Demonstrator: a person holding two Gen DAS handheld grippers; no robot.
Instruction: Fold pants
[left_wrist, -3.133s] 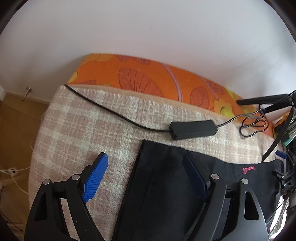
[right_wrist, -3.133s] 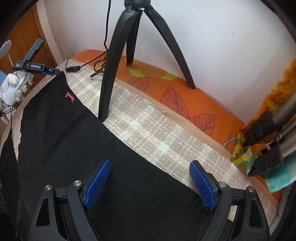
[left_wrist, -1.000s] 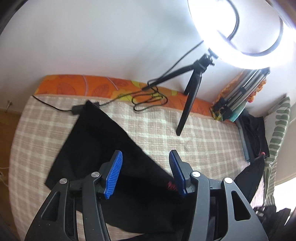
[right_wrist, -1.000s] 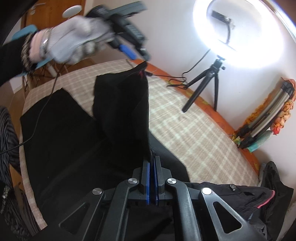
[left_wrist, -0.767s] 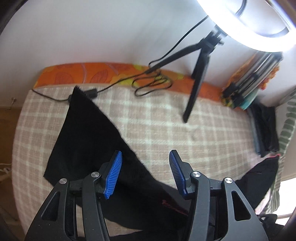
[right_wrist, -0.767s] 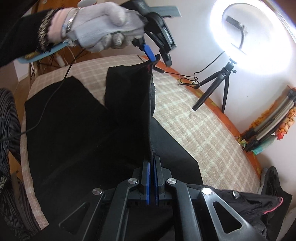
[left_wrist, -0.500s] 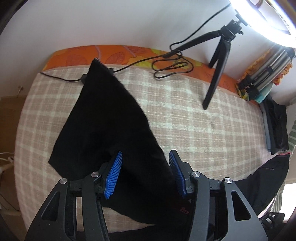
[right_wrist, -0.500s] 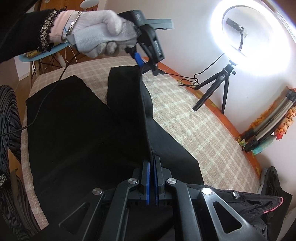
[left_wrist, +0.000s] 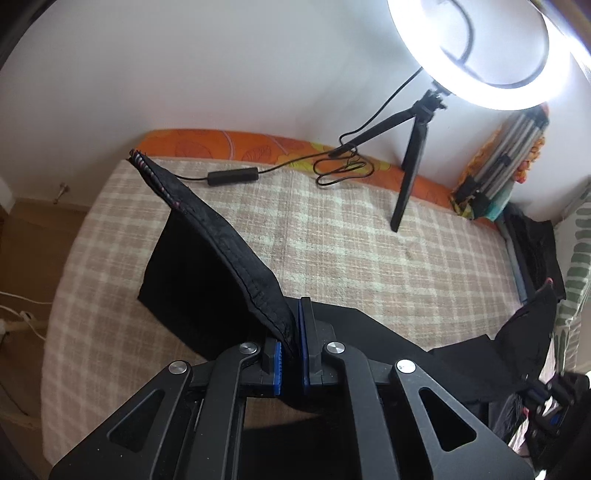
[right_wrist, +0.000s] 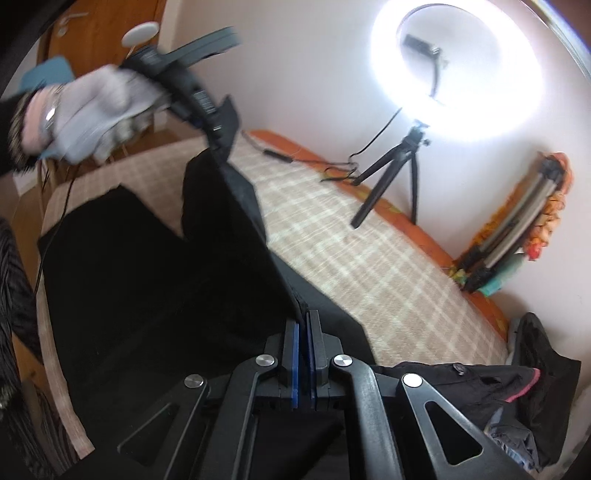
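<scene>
Pants (left_wrist: 207, 280), black, are half lifted off a bed: one leg is raised into a taut sheet while the other leg lies flat on the checked blanket (left_wrist: 351, 236) below and to the left of the right hand-held gripper (right_wrist: 303, 354). That right hand-held gripper has its blue pads pressed together on one edge of the raised leg, right in front of its own camera. The left hand-held gripper (left_wrist: 290, 354) is likewise clamped on the stitched hem of the leg, which rises away from it toward the far left corner of the bed; in the right view a gloved hand (right_wrist: 92, 114) holds this tool high above the fabric, blurred. Judging by this, the fold is only starting: one leg is picked up at two points, apparently to be carried over the other, and laying it down, smoothing and any further folds remain. Beyond the grippers stand a bright ring light (left_wrist: 476, 55) on a small tripod (left_wrist: 413, 155), a cable with an inline switch (left_wrist: 232, 177), and an orange mattress edge (left_wrist: 258, 144) against a white wall.
</scene>
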